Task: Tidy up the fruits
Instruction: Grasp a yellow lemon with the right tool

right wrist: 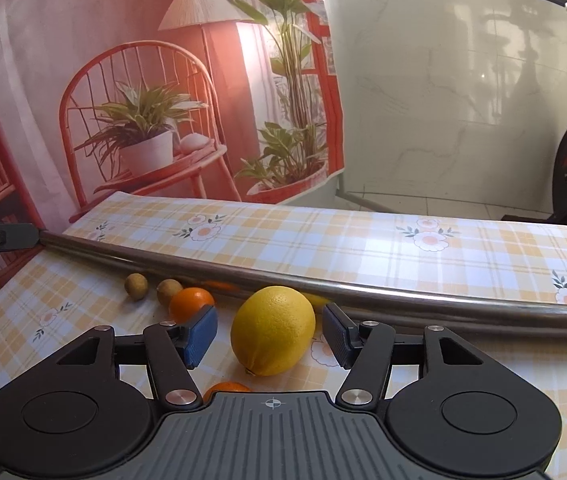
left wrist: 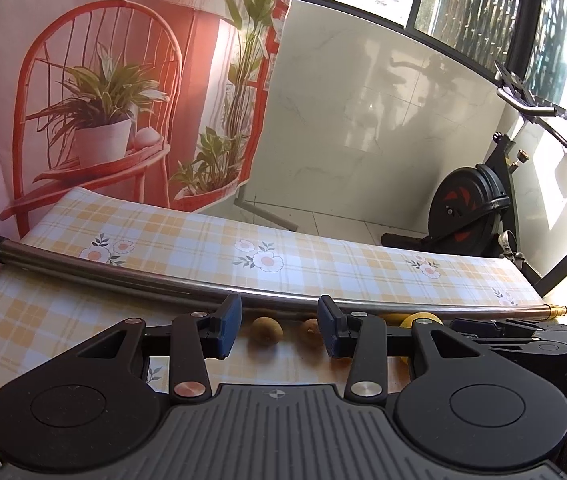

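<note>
Right gripper [right wrist: 270,334] fingers wide, straddling lemon [right wrist: 273,330] on tablecloth [right wrist: 403,248], aligned for grasp. Left gripper [left wrist: 279,326] fingers wide, empty, aimed between two kiwis [left wrist: 267,331] beside metal bar [left wrist: 123,270].

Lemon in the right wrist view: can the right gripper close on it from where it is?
Probably yes. The right gripper is open, and the lemon lies on the table between its fingers with nothing between. The orange sits just behind the left finger.
</note>
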The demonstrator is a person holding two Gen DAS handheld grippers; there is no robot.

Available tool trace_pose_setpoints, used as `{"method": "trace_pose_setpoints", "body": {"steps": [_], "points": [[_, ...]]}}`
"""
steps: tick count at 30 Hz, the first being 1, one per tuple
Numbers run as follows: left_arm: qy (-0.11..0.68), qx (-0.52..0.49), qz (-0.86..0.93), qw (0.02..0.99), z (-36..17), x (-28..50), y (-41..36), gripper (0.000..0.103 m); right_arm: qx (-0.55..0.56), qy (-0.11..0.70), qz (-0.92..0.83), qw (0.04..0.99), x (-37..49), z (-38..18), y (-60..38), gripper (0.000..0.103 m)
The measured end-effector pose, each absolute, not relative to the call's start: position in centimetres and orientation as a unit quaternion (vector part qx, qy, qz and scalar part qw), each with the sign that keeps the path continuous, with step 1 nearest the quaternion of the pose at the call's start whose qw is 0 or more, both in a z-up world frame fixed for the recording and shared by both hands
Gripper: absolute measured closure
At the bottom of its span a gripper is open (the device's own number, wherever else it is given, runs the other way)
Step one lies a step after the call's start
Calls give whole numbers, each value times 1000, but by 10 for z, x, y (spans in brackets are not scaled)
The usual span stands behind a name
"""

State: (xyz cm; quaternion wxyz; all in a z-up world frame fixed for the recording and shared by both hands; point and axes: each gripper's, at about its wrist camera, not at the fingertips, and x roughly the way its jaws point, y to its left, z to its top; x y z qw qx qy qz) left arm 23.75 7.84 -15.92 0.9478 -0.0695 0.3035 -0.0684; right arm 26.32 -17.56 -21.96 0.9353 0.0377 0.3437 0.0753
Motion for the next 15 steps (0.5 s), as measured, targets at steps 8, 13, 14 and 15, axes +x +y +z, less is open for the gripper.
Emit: {"method": "trace_pose_setpoints", "body": {"steps": [8, 13, 14, 15], "points": [[331, -84, -76, 937, -177, 260, 80, 59, 97, 381, 62, 918, 292, -244, -183, 48], [348, -110, -76, 928, -192, 275, 81, 59, 107, 392, 65, 911, 296, -251, -183, 50], [352, -116, -75, 926, -195, 280, 82, 59, 106, 391, 66, 912, 296, -251, -183, 51], [356, -122, -73, 924, -198, 284, 81, 59, 106, 391, 67, 912, 296, -251, -183, 51]]}}
